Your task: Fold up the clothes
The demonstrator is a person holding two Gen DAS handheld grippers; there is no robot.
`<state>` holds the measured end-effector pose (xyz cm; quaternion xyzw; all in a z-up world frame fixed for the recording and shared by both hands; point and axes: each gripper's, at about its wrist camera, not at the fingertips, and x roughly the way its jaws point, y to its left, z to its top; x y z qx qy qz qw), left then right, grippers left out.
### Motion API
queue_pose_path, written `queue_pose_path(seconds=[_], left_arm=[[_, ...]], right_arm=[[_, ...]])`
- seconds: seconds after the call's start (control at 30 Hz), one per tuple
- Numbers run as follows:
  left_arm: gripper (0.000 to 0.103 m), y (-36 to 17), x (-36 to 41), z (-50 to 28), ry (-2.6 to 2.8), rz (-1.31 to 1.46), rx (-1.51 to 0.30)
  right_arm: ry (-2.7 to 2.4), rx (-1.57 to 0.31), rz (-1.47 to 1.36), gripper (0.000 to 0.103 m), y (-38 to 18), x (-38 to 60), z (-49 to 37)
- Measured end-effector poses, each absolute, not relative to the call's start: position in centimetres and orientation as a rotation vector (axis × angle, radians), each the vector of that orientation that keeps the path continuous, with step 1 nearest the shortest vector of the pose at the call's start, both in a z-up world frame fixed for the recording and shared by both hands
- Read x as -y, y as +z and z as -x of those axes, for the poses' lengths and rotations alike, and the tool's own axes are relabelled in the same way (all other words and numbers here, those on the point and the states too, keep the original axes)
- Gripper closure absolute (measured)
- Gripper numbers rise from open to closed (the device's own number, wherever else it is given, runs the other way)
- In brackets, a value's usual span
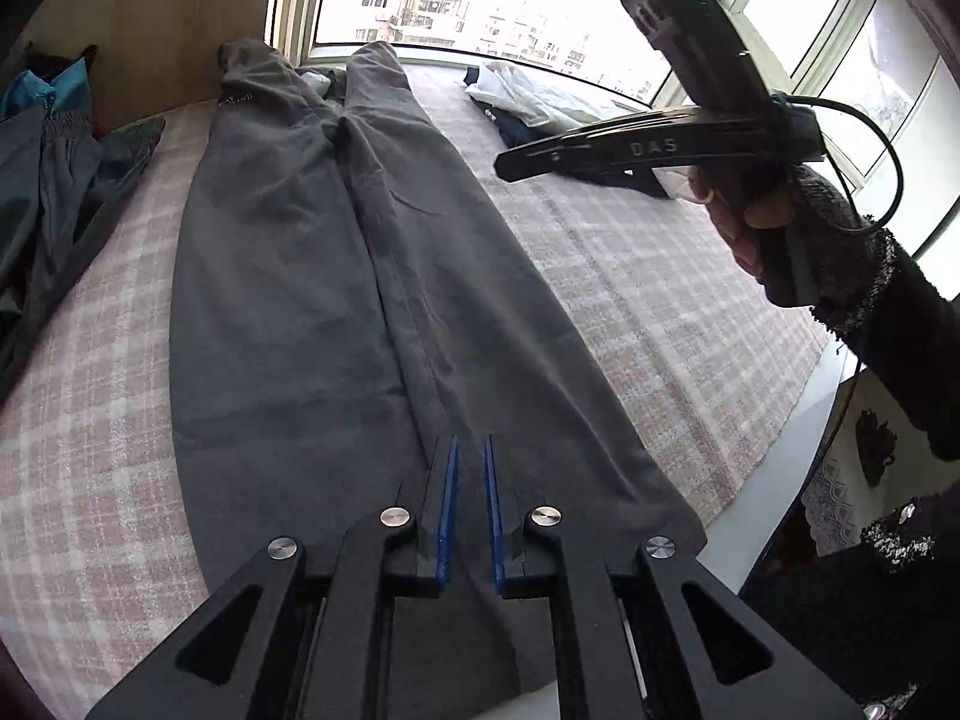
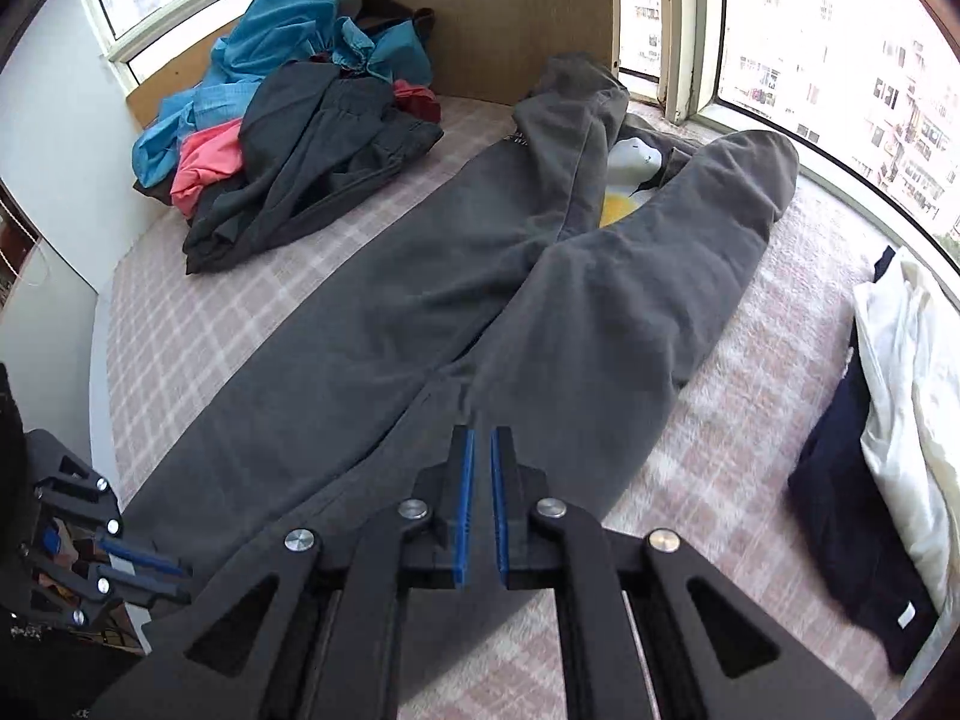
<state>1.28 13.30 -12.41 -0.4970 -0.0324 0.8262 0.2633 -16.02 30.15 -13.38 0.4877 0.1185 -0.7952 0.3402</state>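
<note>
Blue-padded jaws of the left gripper (image 1: 471, 510) hang almost closed and empty above the near end of a pair of dark grey cotton trousers (image 1: 336, 276), which lies flat and lengthwise on a bed with a pink-and-white checked cover (image 1: 660, 300). To the right, a person's hand in a black knitted sleeve (image 1: 750, 222) carries the right gripper (image 2: 482, 510) above the cover, its jaws likewise nearly shut with nothing between them.

From the right wrist view the two legs run to the far end, where they part and rumple against the wooden panel (image 2: 510, 18) under the window; a pale printed item (image 2: 630, 174), hard to identify, lies in the gap. The step in hand looks like bringing one leg over the other or doubling the length. It would go best with both grippers opened first, each pinching a corner of the same edge, then lifted together so the cloth travels flat and seams meet.

A heap of blue, pink and black unfolded clothes (image 2: 288, 138) crowds the far left, and a folded navy and white stack (image 2: 882, 480) sits on the right, well apart from the trousers. The bunched far ends may need smoothing, and the right gripper's cable (image 1: 888, 156) could snag.
</note>
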Motion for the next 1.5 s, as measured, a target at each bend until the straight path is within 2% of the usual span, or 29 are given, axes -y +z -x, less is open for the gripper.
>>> queue_pose_path(seconds=[0.17,0.23,0.3,0.4,0.5,0.53,0.6,0.67,0.7,0.73,0.9,0.97,1.1,1.33,1.43,1.5], left_arm=[[0.096,-14.3,-16.5,2.0,2.192,1.382,0.041],[0.096,-15.7,-16.5,2.4,2.173,1.449,0.038],[0.096,-16.8,-16.0,2.3,2.155,1.507,0.079],[0.096,-16.1,-15.0,1.5,2.175,1.525,0.131],[0.096,-15.0,-13.5,0.4,2.212,1.539,0.154],[0.093,-14.6,-12.7,0.0,2.233,1.551,0.146],[0.089,-14.1,-10.6,-1.1,2.266,1.576,0.131],[0.089,-13.7,-8.4,-2.2,2.305,1.606,0.103],[0.089,-13.7,-7.2,-2.8,2.318,1.626,0.101],[0.089,-13.8,-6.1,-3.3,2.321,1.648,0.116],[0.085,-15.3,-2.3,-5.5,2.24,1.726,0.174],[0.072,-15.5,-1.8,-5.7,2.206,1.714,0.158],[0.066,-16.0,-0.8,-5.5,2.107,1.688,0.174],[0.065,-17.3,-1.6,-5.5,1.963,1.642,0.098],[0.057,-17.4,-2.4,-5.8,1.959,1.612,0.061],[0.057,-17.5,-2.7,-5.9,1.958,1.614,0.076]], right_arm=[[-1.977,-0.317,-1.299,0.096,-17.0,-26.7,20.0],[-1.976,-0.415,-1.243,0.096,-17.0,-25.5,19.4],[-1.963,-0.431,-1.202,0.096,-16.1,-25.7,18.8],[-1.935,-0.396,-1.157,0.096,-15.1,-26.1,17.8],[-1.907,-0.366,-1.205,0.095,-17.0,-25.4,16.7],[-1.902,-0.355,-1.224,0.093,-17.0,-25.5,16.3],[-1.922,-0.262,-1.249,0.091,-15.5,-27.3,15.0],[-1.987,-0.126,-1.243,0.073,-13.8,-30.8,12.8],[-2.016,-0.055,-1.249,0.055,-13.2,-32.8,11.3],[-2.042,0.01,-1.264,0.051,-13.1,-35.0,9.7],[-2.194,0.212,-1.476,0.051,-16.1,-41.7,-1.1],[-2.235,0.321,-1.561,0.051,-17.6,-42.5,-5.1],[-2.276,0.495,-1.592,0.051,-19.2,-41.6,-9.8],[-2.368,0.262,-1.62,0.051,-19.2,-37.8,-11.3],[-2.329,0.183,-1.615,0.051,-19.1,-36.4,-11.6],[-2.312,0.095,-1.62,0.051,-19.4,-35.4,-11.7]])
